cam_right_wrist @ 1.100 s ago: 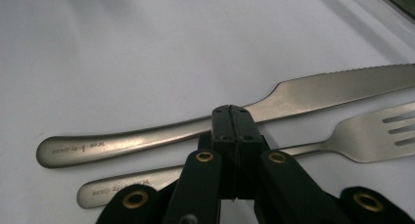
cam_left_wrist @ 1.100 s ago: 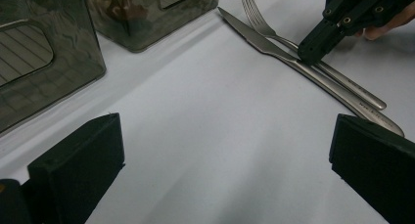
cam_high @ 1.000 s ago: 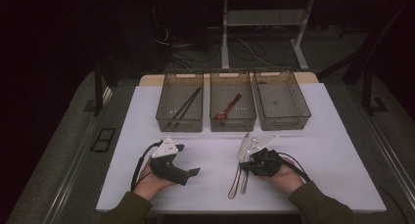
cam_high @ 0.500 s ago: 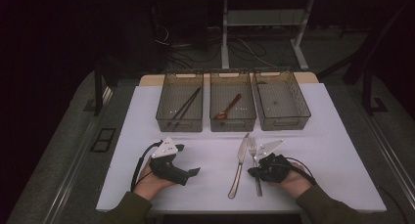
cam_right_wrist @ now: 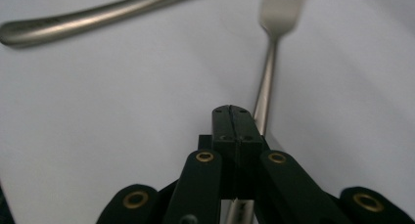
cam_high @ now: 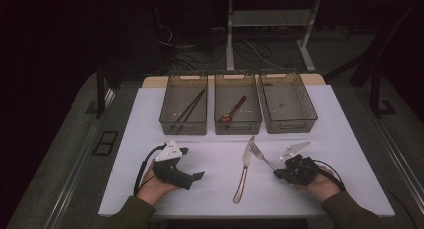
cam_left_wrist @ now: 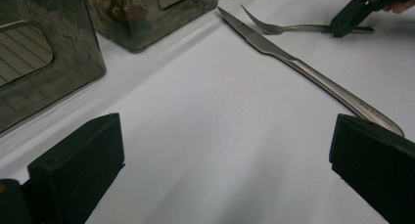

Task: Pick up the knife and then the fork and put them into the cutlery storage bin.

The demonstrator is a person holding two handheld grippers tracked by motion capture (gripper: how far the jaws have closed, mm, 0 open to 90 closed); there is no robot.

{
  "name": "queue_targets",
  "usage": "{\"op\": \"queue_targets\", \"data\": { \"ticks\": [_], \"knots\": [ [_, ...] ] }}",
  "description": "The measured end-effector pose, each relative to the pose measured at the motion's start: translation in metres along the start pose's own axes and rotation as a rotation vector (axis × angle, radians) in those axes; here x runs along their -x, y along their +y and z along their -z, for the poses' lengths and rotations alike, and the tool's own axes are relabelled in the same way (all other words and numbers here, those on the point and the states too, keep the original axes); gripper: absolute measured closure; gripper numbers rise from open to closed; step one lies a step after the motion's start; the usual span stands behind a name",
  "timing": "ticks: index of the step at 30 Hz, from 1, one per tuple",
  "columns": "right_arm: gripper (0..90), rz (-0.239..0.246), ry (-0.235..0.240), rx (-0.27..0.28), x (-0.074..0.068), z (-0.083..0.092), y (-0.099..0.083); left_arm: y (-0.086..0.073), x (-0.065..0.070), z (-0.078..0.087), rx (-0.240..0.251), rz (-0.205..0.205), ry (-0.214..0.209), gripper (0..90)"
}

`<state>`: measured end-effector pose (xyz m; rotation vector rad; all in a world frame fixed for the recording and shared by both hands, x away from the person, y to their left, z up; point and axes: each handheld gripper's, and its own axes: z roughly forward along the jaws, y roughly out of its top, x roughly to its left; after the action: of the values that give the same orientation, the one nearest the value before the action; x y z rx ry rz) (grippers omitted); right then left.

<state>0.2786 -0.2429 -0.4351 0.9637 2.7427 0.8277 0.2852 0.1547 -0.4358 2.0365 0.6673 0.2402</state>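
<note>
A steel knife (cam_high: 243, 169) lies on the white table mat (cam_high: 210, 199), tip pointing away from me. Beside it a steel fork (cam_high: 260, 154) slants with its tines toward the knife's tip. My right gripper (cam_high: 276, 174) is shut on the fork's handle; in the right gripper view the jaws (cam_right_wrist: 234, 121) are pressed together, with the fork (cam_right_wrist: 268, 77) running out ahead and the knife (cam_right_wrist: 88, 16) across the top. My left gripper (cam_high: 192, 163) rests on the mat at the left, open and holding nothing. Its jaws (cam_left_wrist: 225, 150) stand wide apart, facing the knife (cam_left_wrist: 293, 62) and fork (cam_left_wrist: 288, 27).
Three clear bins stand in a row at the far side of the mat. The left bin (cam_high: 167, 120) holds dark chopsticks (cam_high: 189, 108), the middle bin (cam_high: 238, 124) a brown spoon (cam_high: 234, 109), and the right bin (cam_high: 290, 123) looks bare. Beyond the table are dark floor and cables.
My right gripper has moved right and toward me, off the knife's side, with the fork's handle in it. The fork now slants instead of lying parallel to the knife. The left gripper stayed put.
</note>
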Motion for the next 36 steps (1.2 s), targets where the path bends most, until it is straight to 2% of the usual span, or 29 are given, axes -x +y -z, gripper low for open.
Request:
{"op": "queue_targets", "data": {
  "ticks": [4, 8, 10, 15, 19, 21, 29, 30, 32, 36],
  "knots": [
    [89.3, -0.035, -0.021, -0.005, 0.012, 0.005, -0.006, 0.000, 0.000, -0.001, 0.003, 0.001, -0.003, 0.0],
    [89.2, -0.039, -0.010, -0.002, 0.015, 0.005, -0.006, 0.000, 0.000, -0.001, 0.000, -0.002, -0.006, 0.0],
    [88.9, -0.043, 0.018, 0.011, 0.016, 0.007, -0.006, 0.000, 0.000, 0.000, 0.000, -0.006, -0.005, 0.0],
    [65.9, -0.062, 0.061, 0.011, 0.021, 0.014, 0.001, 0.000, 0.000, 0.004, 0.022, -0.003, -0.024, 0.0],
    [57.4, -0.059, 0.049, -0.030, 0.027, 0.012, 0.011, 0.001, 0.000, 0.005, 0.027, 0.010, -0.041, 0.0],
    [54.7, -0.053, 0.029, -0.058, 0.029, 0.009, 0.017, 0.000, 0.001, 0.007, 0.032, 0.013, -0.046, 0.0],
    [58.9, 0.009, 0.007, -0.159, 0.032, -0.005, 0.045, -0.006, 0.003, 0.014, 0.042, 0.026, -0.044, 0.0],
    [60.3, 0.031, -0.003, -0.174, 0.032, -0.006, 0.049, -0.006, 0.003, 0.015, 0.043, 0.024, -0.041, 0.0],
    [63.2, 0.033, 0.012, -0.201, 0.033, -0.009, 0.057, -0.005, 0.003, 0.014, 0.044, 0.015, -0.040, 0.0],
    [70.2, 0.061, 0.008, -0.255, 0.034, -0.014, 0.066, -0.006, 0.004, 0.012, 0.037, 0.004, -0.042, 0.0]
  ]
}}
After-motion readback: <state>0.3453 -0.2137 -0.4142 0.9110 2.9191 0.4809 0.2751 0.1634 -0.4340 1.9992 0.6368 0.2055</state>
